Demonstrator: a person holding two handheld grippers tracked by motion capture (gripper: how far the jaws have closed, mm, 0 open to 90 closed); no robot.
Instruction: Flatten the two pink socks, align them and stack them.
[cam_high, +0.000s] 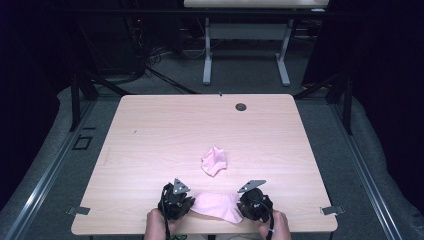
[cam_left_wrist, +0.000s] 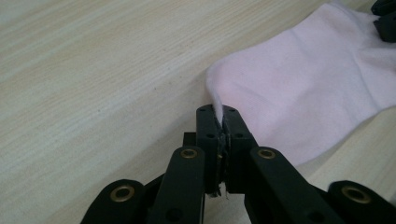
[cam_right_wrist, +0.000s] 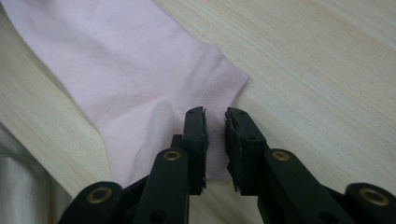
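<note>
One sock (cam_high: 218, 205) lies flat at the tabletop's (cam_high: 150, 145) six o'clock edge. The left gripper (cam_left_wrist: 223, 116) has its fingers clamped on one end; the right gripper's (cam_right_wrist: 215, 122) stand slightly apart over the other end. A crumpled sock (cam_high: 214, 161) waits at center, likely next.

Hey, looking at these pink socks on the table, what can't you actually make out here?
- Flat pink sock, high view: both ends hidden under the left gripper and right gripper.
- Right gripper view: a gap shows between the jaws over the sock; whether they pinch the fabric is unclear.
- Crumpled pink sock, high view: too small to tell its folds.
</note>
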